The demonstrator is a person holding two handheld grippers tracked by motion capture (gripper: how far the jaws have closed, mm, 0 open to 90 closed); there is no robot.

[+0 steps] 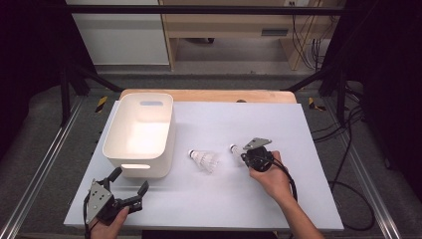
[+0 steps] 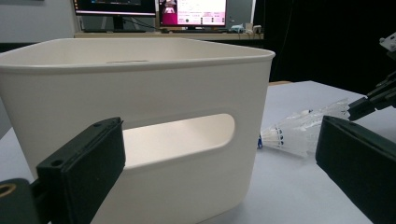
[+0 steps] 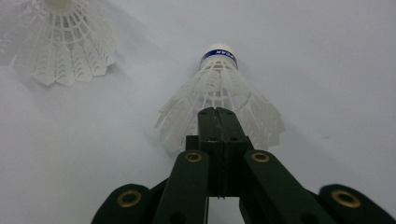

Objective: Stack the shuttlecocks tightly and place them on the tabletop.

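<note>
Two white shuttlecocks lie on the white table (image 1: 278, 129). One shuttlecock (image 1: 205, 160) (image 3: 65, 42) (image 2: 299, 133) rests loose at the middle, its cork toward the white bin (image 1: 139, 130) (image 2: 140, 93). The second shuttlecock (image 1: 235, 151) (image 3: 219, 88), with a blue band under its cork, lies just to the right. My right gripper (image 1: 245, 157) (image 3: 217, 114) is shut on the rim of its feather skirt. My left gripper (image 1: 132, 178) (image 2: 219, 163) stands open near the front left corner, just in front of the bin's handle slot, holding nothing.
The bin is empty and stands on the left half of the table. A wooden board (image 1: 209, 94) edges the table's far side. Metal frame rails (image 1: 45, 164) run along both sides, and cables (image 1: 348, 149) trail on the floor at the right.
</note>
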